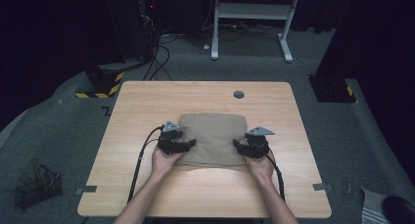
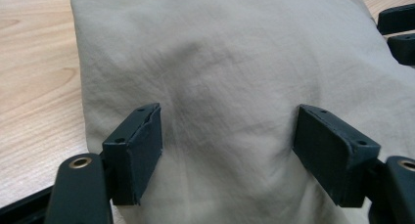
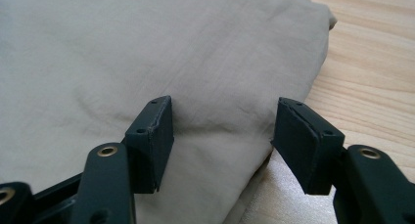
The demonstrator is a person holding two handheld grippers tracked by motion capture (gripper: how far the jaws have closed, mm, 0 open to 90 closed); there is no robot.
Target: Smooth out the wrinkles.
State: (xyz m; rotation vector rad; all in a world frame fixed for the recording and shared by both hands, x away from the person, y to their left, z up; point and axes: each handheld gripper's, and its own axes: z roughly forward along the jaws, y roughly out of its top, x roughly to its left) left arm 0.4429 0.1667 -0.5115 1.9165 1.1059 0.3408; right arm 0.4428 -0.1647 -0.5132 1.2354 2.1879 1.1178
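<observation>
A folded tan cloth [image 1: 213,136] lies flat in the middle of the wooden table [image 1: 147,101]. My left gripper [image 1: 191,144] sits at the cloth's left edge, pointing inward over the fabric. In the left gripper view its jaws [image 2: 227,131] stand wide apart, low over the cloth [image 2: 220,62], pinching nothing. My right gripper [image 1: 238,145] mirrors it at the cloth's right edge. In the right gripper view its jaws [image 3: 225,131] are also spread, straddling the cloth's right border [image 3: 195,62], with bare wood beyond. The right gripper's fingertips [image 2: 399,33] show far off in the left gripper view.
A grey grommet [image 1: 239,94] sits in the table top behind the cloth. Tape strips [image 1: 86,190] [image 1: 321,187] mark the table's front corners. On the floor are a wire basket [image 1: 38,187] at the left, a striped stand base [image 1: 100,84] and a white desk frame [image 1: 252,18] behind.
</observation>
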